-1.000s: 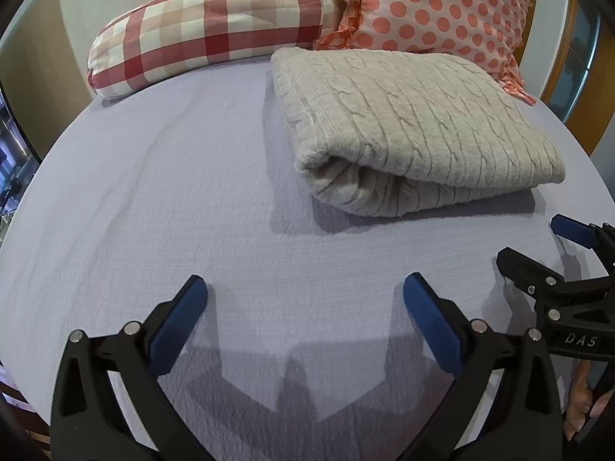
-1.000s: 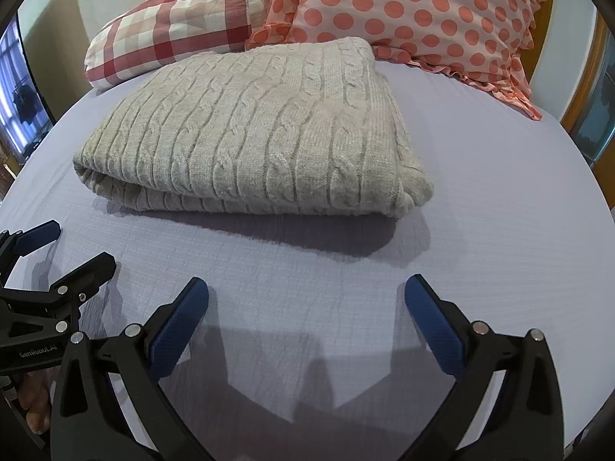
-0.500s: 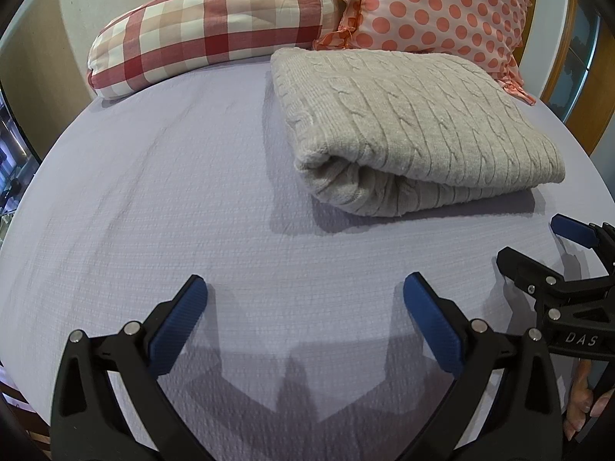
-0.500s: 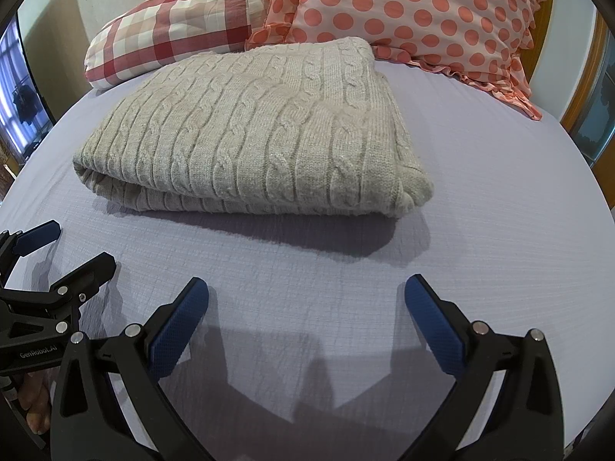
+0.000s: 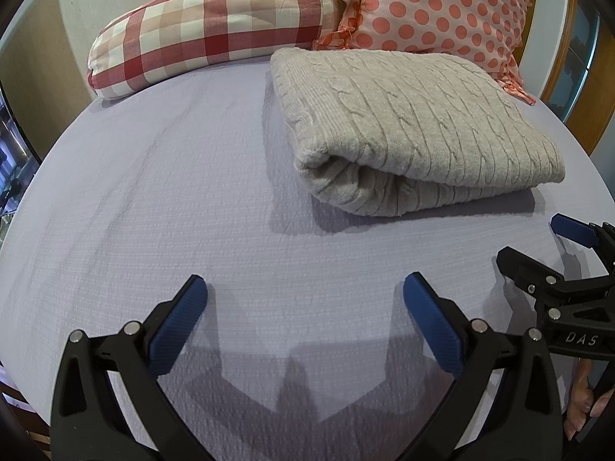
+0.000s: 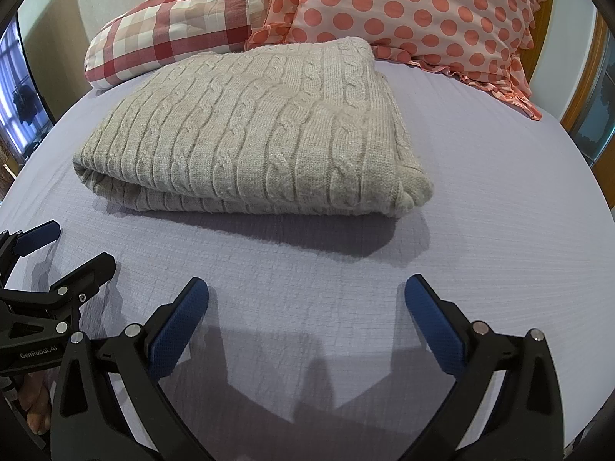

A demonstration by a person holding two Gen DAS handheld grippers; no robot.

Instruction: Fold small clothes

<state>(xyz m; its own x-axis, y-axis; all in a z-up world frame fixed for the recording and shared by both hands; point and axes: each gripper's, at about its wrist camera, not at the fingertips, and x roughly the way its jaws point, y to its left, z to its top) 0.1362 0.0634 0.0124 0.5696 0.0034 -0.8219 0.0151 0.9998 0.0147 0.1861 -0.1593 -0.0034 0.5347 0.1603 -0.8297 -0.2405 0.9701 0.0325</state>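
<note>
A beige cable-knit sweater (image 5: 415, 126) lies folded into a thick rectangle on the lilac bed sheet (image 5: 173, 192); it also shows in the right wrist view (image 6: 261, 130). My left gripper (image 5: 303, 296) is open and empty, low over the sheet, in front and to the left of the sweater. My right gripper (image 6: 307, 296) is open and empty, in front of the sweater's near edge. Each gripper shows at the edge of the other's view: the right one (image 5: 538, 246) and the left one (image 6: 73, 246).
A red-and-white checked pillow (image 5: 207, 27) and a pink pillow with orange dots (image 5: 434, 4) lean at the head of the bed behind the sweater. A wooden frame (image 5: 576, 88) stands at the right. The bed's near edge lies just below the grippers.
</note>
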